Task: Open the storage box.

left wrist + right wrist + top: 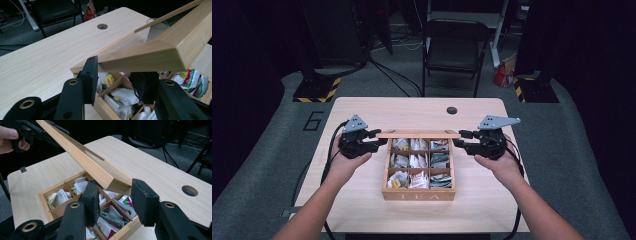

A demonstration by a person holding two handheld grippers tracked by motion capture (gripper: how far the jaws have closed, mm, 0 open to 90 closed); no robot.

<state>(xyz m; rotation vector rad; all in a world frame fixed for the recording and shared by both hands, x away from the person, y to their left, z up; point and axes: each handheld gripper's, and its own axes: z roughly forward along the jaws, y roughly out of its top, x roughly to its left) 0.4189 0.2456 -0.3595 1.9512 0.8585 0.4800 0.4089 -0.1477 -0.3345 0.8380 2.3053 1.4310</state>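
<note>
A wooden tea box marked TEA stands at the table's middle, its compartments full of tea bags. Its hinged lid is raised at the far side. My left gripper holds the lid's left end and my right gripper its right end. In the left gripper view the jaws close on the lid's corner, above the tea bags. In the right gripper view the jaws clamp the lid's other corner, and the left gripper shows at the far end.
The light wooden table has a cable hole at the back. Behind it stand a black folding chair, a red bag and stand bases with yellow-black stripes. Cables trail from both grippers off the front edge.
</note>
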